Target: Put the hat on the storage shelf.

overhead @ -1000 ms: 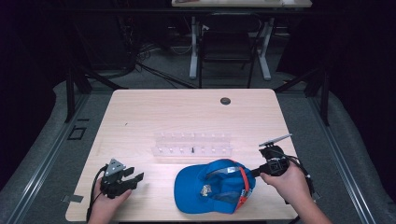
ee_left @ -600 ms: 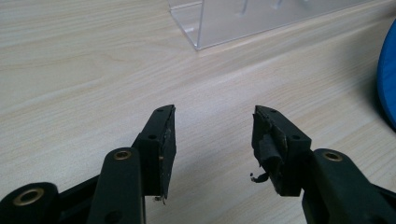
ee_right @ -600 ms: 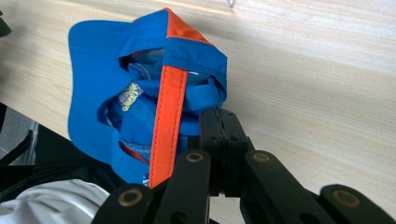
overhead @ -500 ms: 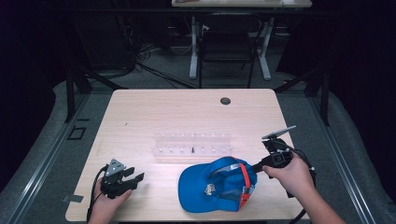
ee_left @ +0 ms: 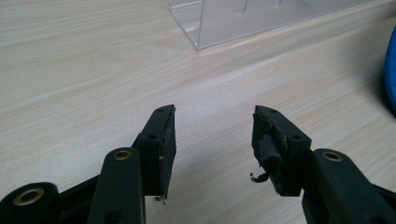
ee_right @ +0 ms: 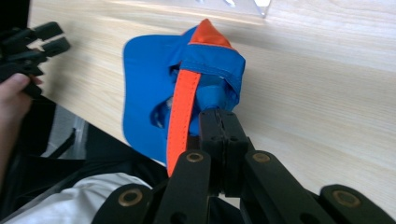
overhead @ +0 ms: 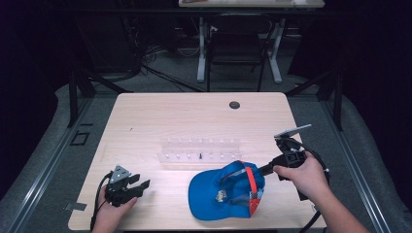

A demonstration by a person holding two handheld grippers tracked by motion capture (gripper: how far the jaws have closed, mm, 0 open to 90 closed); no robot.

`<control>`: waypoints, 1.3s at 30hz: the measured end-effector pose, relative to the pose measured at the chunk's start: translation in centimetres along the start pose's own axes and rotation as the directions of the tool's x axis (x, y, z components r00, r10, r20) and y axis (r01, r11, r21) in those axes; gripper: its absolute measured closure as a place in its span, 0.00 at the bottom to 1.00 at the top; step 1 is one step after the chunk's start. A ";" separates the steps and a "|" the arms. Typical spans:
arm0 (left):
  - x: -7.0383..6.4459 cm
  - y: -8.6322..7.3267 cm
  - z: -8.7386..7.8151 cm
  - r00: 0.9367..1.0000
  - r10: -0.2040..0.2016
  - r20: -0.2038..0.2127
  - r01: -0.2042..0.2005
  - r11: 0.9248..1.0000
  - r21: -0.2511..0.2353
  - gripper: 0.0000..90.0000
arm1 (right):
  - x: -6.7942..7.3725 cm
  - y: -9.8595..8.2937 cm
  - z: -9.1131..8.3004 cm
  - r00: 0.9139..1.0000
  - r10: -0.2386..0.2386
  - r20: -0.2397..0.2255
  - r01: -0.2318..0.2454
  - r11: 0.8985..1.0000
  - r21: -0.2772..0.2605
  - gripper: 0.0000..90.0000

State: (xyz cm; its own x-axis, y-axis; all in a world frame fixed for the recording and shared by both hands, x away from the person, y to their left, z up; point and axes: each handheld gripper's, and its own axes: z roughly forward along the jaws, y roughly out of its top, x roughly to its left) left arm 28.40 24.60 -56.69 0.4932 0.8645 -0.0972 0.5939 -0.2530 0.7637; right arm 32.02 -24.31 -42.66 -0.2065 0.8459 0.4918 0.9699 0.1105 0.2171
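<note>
A blue cap [overhead: 214,196] with an orange strip [ee_right: 182,100] lies near the table's front edge, its back part raised. My right gripper [overhead: 265,170] is shut on the cap's back edge, and in the right gripper view the jaws [ee_right: 219,122] pinch the blue fabric beside the orange strip. At the front left, my left gripper [overhead: 141,185] rests low over the table, open and holding nothing. The left gripper view has bare wood between its jaws [ee_left: 212,140] and the cap's blue edge [ee_left: 391,70] at far right.
A clear acrylic rack [overhead: 199,149] with small pegs stands mid-table just behind the cap, and its corner [ee_left: 243,18] appears ahead of the left gripper. A small black disc [overhead: 234,105] lies near the far edge. A chair and table legs stand beyond.
My right gripper has drawn a little to the right and upward with the cap's back edge in it, and the cap has shifted slightly right. The left gripper has stayed put.
</note>
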 end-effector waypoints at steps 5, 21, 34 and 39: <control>0.0 0.0 0.0 1.000 0.004 0.000 -0.004 1.000 0.001 0.56 | 0.0 0.1 -0.2 0.999 0.012 -0.035 -0.012 1.000 -0.002 1.00; 0.0 0.0 0.0 1.000 -0.001 -0.001 0.001 1.000 -0.001 0.56 | 0.0 0.7 -1.0 0.979 0.036 -0.203 -0.037 0.999 -0.003 1.00; 0.0 0.0 0.0 1.000 0.004 -0.002 -0.004 1.000 0.000 0.56 | 0.5 0.9 -1.3 0.943 0.041 -0.331 -0.046 0.999 -0.006 1.00; 0.0 0.0 0.0 1.000 0.005 -0.001 -0.005 1.000 0.001 0.56 | 0.8 0.9 -1.8 0.923 0.037 -0.384 -0.058 0.997 -0.042 1.00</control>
State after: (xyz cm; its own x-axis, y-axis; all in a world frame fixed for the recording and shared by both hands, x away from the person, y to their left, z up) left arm 28.41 24.58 -56.68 0.4959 0.8634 -0.0928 0.5918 -0.2578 0.7637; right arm 32.46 -24.47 -40.53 -0.2039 0.5842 0.7856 0.9739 0.0393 0.2236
